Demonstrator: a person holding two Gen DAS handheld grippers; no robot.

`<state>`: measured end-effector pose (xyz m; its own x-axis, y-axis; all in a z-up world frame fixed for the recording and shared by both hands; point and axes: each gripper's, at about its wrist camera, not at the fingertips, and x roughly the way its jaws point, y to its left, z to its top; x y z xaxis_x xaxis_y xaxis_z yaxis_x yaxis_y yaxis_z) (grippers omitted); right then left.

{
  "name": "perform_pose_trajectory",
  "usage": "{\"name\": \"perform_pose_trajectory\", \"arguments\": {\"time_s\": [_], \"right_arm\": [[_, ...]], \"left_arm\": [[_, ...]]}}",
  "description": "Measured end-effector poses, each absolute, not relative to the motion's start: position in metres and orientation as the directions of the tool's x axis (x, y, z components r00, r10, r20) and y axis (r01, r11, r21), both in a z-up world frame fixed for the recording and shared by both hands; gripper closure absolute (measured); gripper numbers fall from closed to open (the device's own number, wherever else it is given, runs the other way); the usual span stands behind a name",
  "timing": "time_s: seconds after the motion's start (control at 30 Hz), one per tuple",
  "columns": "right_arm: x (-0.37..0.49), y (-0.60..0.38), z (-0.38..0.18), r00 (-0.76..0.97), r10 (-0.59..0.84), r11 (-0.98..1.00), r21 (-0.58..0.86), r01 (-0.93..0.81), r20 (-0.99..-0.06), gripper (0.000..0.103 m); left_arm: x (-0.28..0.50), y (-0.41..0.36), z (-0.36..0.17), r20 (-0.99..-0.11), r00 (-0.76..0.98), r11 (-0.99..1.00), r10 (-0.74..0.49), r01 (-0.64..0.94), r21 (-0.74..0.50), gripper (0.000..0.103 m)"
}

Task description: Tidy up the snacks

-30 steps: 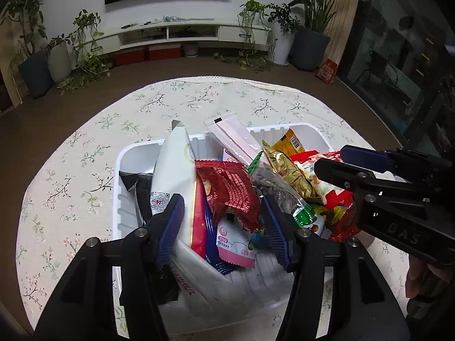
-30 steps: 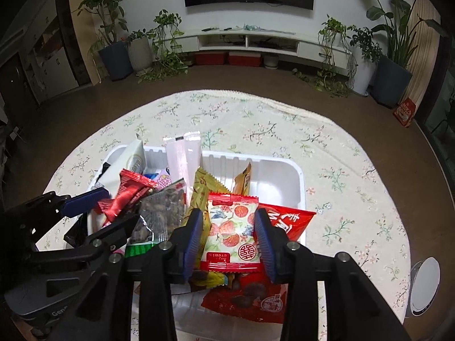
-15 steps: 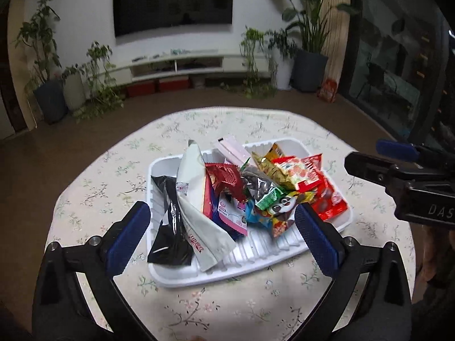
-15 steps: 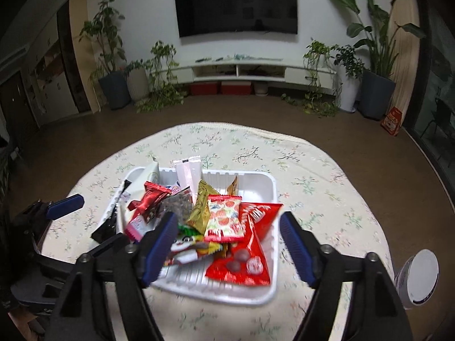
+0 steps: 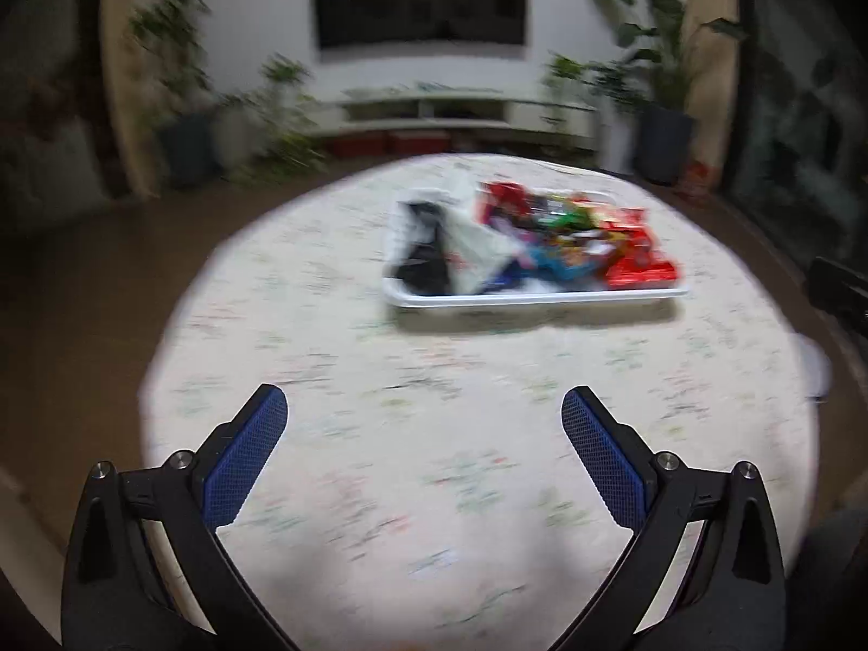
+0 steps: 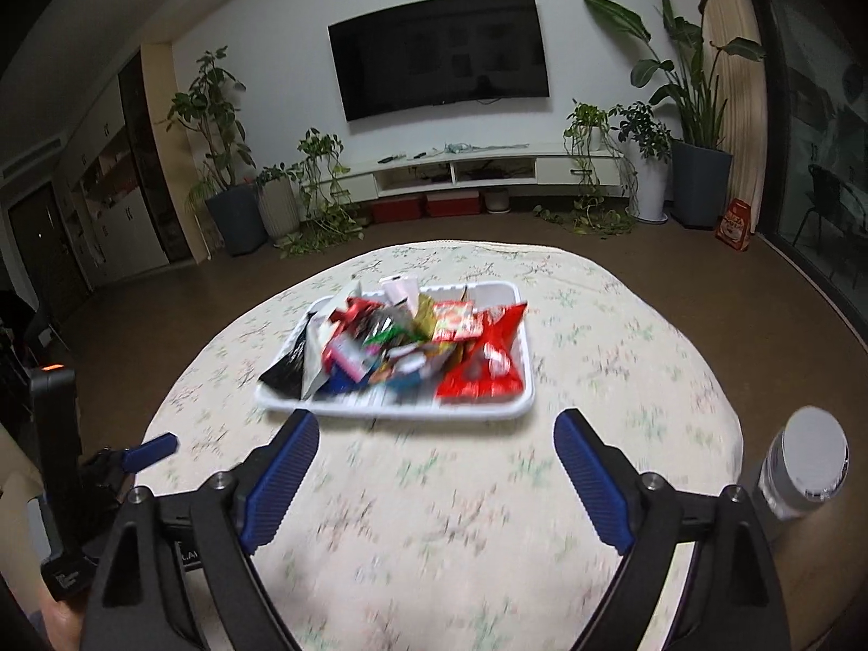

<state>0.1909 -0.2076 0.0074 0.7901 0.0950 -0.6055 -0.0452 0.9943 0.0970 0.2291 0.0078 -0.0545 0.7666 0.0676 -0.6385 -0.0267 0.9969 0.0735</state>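
A white tray [image 6: 396, 409] heaped with snack packets lies on the round table, well ahead of both grippers. A red packet [image 6: 488, 363] lies at its right end and a black packet [image 6: 287, 369] at its left. The left wrist view is blurred and shows the same tray [image 5: 537, 298] far off to the right. My left gripper [image 5: 424, 399] hangs wide open over bare cloth, holding nothing. The jaws of my right gripper [image 6: 436, 423] are opening just short of the tray's near rim, with nothing between them. The left gripper's blue fingertip [image 6: 154, 445] shows at the left.
The table wears a floral cloth [image 6: 461, 515], and its rounded edge drops off on all sides. A white-capped jar [image 6: 803, 466] stands by the right edge. Behind the table are a wall TV [image 6: 439, 54], a low bench [image 6: 461, 168] and potted plants.
Both grippers have let go of the packets they were closed around in the tray, opened wide and pulled back toward the near side of the table. The tray now lies farther ahead.
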Motion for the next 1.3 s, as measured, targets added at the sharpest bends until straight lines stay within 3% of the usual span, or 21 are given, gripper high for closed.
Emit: {"name": "perform_pose_trajectory", "arguments": {"time_s": [0.07,0.13,0.27,0.4,0.77,1.3], "right_arm": [[0.171,-0.208,0.001,0.795,0.099,0.993,0.116,-0.035,-0.599,0.012],[0.154,-0.212,-0.002,0.8,0.104,0.989,0.146,-0.02,-0.591,0.011],[0.135,-0.216,-0.003,0.808,0.101,0.985,0.174,0.002,-0.58,0.011],[0.114,-0.211,0.003,0.824,0.093,0.988,0.154,-0.007,-0.559,0.011],[0.066,-0.224,0.014,0.856,-0.022,0.995,0.076,0.072,-0.516,0.01],[0.057,-0.218,-0.008,0.79,-0.121,0.991,-0.029,0.13,-0.6,0.008]], "left_arm": [[0.203,0.005,-0.052,-0.59,0.776,0.972,0.224,-0.137,0.188,0.0],[0.185,0.002,-0.053,-0.58,0.767,0.958,0.273,-0.162,0.236,0.0],[0.156,-0.007,-0.058,-0.665,0.718,0.976,0.206,-0.102,0.193,0.0],[0.136,-0.011,-0.052,-0.724,0.689,1.0,-0.031,0.016,-0.027,0.0],[0.116,-0.036,-0.025,-0.697,0.717,1.0,-0.002,0.019,0.017,0.0],[0.105,-0.02,-0.014,-0.682,0.731,1.0,0.001,-0.008,-0.007,0.0]]}}
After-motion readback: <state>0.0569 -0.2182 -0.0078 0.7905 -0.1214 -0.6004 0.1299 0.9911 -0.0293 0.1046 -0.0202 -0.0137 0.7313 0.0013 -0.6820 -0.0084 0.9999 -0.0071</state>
